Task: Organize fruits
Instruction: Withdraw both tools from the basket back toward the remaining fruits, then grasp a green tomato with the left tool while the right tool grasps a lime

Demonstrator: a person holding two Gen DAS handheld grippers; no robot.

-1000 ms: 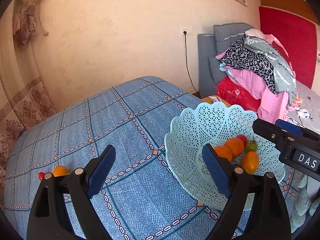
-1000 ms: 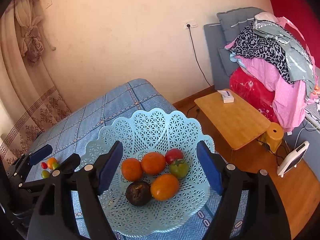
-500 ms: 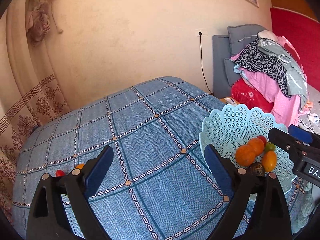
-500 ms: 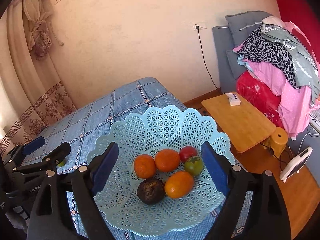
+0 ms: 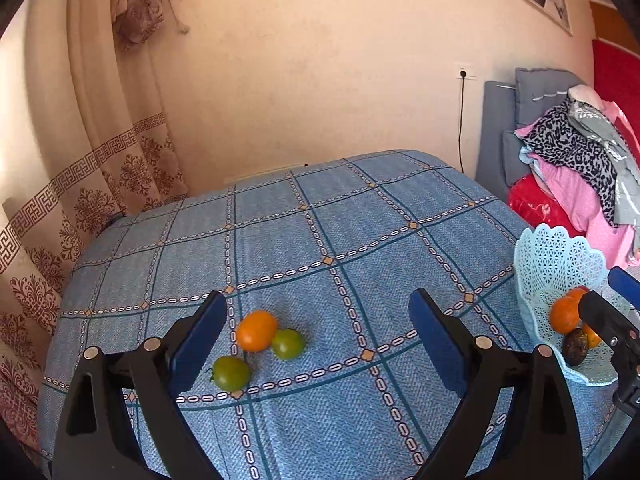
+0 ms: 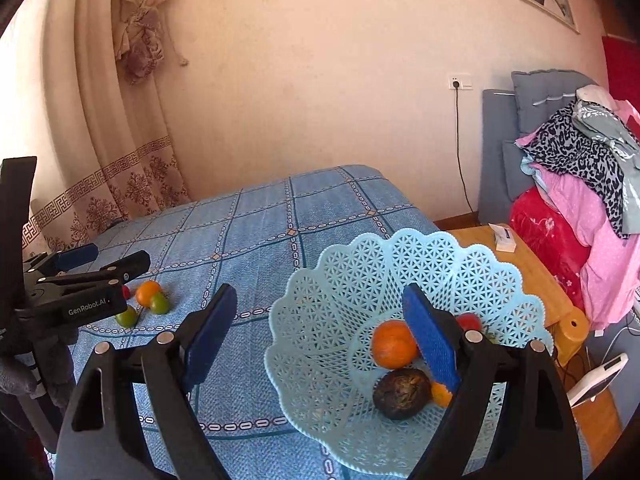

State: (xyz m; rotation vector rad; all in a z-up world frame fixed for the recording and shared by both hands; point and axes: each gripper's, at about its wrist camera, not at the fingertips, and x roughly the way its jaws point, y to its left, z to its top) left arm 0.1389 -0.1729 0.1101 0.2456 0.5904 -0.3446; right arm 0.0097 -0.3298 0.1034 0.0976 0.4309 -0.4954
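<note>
nearby, both spread claws, left [image 5: 316,332] and right [image 6: 318,328], hang empty; perhaps tomatoes [image 5: 256,330] beside the basket [image 6: 340,300].

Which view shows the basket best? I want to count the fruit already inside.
The right wrist view: the basket fills the foreground, showing its lacy wall and the fruit inside, though the right claw hides some. The left wrist view catches only part of the basket at its right edge.
</note>
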